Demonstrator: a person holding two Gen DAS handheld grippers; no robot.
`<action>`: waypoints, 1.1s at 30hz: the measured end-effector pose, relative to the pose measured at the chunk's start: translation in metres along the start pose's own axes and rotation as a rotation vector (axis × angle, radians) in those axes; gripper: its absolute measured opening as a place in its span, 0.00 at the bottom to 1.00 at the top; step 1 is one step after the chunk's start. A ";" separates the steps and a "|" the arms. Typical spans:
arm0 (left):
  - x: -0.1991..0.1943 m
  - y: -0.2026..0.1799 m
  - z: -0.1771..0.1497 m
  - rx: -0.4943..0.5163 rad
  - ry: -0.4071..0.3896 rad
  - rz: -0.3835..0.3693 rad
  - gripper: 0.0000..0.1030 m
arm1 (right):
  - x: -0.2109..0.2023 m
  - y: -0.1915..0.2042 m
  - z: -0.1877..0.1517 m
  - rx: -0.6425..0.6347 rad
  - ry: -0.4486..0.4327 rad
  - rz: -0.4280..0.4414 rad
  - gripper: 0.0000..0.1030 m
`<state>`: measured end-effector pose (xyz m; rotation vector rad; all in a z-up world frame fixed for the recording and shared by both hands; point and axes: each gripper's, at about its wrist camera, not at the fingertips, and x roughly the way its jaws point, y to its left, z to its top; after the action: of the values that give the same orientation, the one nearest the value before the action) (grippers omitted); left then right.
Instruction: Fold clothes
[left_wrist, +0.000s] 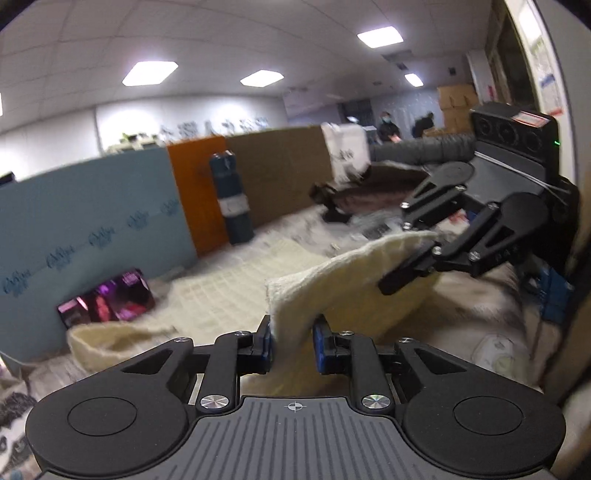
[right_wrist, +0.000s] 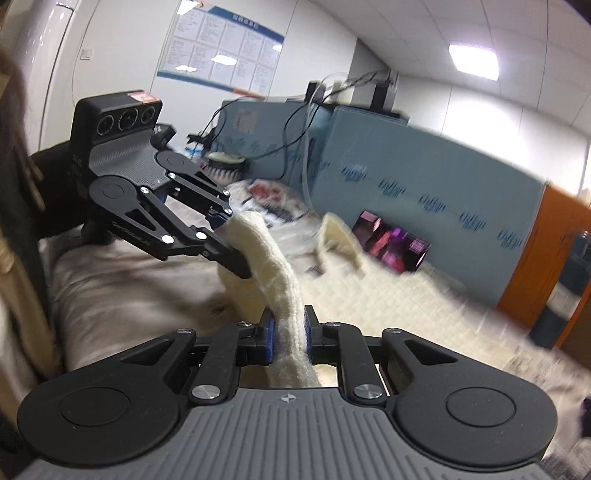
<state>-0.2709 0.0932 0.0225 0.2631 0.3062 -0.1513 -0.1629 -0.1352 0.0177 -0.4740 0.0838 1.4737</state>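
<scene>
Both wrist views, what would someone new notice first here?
A cream knitted garment lifted off the bed, stretched between the left gripper and the right gripper, both clamped on its edge. Behind it, a bright pink-purple box lies against the pale blue partition, beside an orange panel.

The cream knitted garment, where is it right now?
The cream knitted garment hangs above the bed, stretched between the left gripper and right gripper, both clamped on it.
</scene>
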 end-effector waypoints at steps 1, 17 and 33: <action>0.005 0.004 0.004 -0.009 -0.009 0.021 0.20 | 0.002 -0.006 0.004 -0.010 -0.009 -0.007 0.13; 0.083 0.048 0.000 -0.205 0.163 0.273 0.66 | 0.085 -0.093 0.001 0.079 0.098 -0.072 0.30; 0.078 0.095 -0.014 -0.506 0.174 0.250 0.87 | 0.073 -0.114 -0.025 0.211 0.216 -0.298 0.60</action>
<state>-0.1831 0.1791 0.0069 -0.1899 0.4689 0.1977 -0.0387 -0.0787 -0.0001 -0.4506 0.3232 1.1046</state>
